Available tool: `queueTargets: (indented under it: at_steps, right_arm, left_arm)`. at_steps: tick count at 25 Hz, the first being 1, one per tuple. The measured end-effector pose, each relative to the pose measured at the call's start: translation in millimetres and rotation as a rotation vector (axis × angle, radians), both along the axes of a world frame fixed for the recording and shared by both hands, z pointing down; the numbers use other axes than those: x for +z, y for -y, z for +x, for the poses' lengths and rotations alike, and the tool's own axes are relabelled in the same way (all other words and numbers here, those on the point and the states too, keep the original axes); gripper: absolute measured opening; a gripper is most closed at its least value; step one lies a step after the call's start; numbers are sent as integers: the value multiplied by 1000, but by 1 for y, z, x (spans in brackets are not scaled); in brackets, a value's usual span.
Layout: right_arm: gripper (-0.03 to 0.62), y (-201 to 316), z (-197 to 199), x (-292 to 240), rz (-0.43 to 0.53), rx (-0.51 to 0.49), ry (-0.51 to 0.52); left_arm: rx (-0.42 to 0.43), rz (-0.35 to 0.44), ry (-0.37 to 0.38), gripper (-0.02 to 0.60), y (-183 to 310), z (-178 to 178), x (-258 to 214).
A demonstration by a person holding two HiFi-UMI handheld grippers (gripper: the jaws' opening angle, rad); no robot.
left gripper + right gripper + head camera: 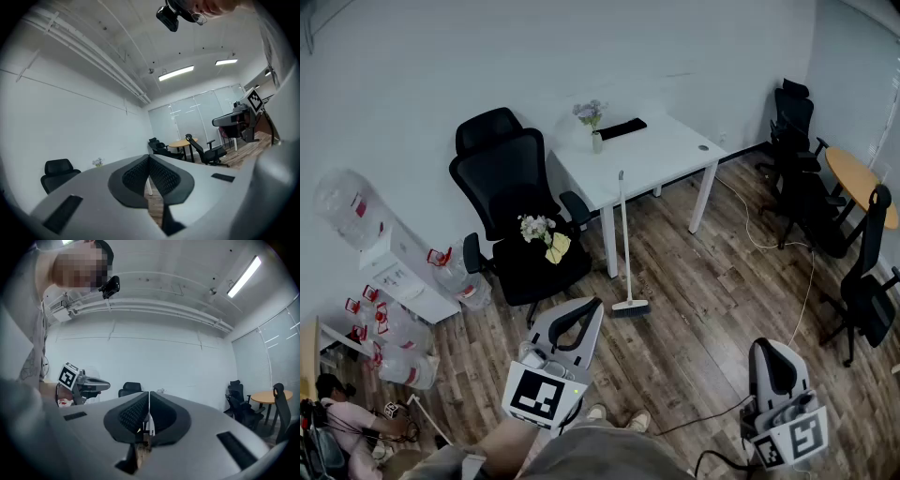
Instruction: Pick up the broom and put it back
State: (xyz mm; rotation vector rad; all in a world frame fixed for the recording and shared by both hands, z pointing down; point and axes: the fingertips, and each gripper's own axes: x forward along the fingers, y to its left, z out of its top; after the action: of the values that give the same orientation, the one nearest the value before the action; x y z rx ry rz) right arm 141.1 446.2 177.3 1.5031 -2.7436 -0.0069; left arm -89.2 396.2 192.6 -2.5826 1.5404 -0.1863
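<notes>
The broom (624, 246) stands upright, its long pale handle leaning on the front edge of the white table (675, 150) and its head on the wood floor. In the head view, both grippers are held low and well short of the broom. My left gripper (593, 304) points toward the broom's head; its jaws are shut with nothing between them (149, 158). My right gripper (766, 345) is off to the right, also shut and empty (149, 394). Each gripper view shows the other gripper's marker cube.
A black office chair (511, 202) with flowers on its seat stands left of the broom. Water bottles and a dispenser (394, 272) line the left wall, and a person (347, 417) sits there. More black chairs (811, 187), a round wooden table (861, 183) and a floor cable (806, 291) are at right.
</notes>
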Motion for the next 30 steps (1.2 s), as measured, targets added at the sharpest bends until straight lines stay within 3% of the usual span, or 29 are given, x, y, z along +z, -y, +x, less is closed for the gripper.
queueTargets:
  at_steps: [10, 19, 20, 21, 22, 30]
  right_arm:
    - [34, 3, 2, -4, 8, 12, 37]
    - [34, 8, 14, 5, -5, -7, 28]
    - [34, 8, 16, 8, -8, -11, 29]
    - [34, 8, 19, 9, -10, -15, 31]
    - [34, 9, 21, 11, -13, -19, 30]
    - [34, 16, 39, 26, -34, -33, 21]
  left_arm:
    - [20, 9, -4, 15, 0, 5, -5]
    - [-42, 28, -50, 20, 10, 16, -9]
    - [-52, 40, -51, 83, 11, 17, -10]
    - [-65, 54, -55, 211, 13, 18, -12]
    - [-80, 67, -62, 232, 14, 18, -14]
    - [-111, 81, -62, 232, 23, 31, -16]
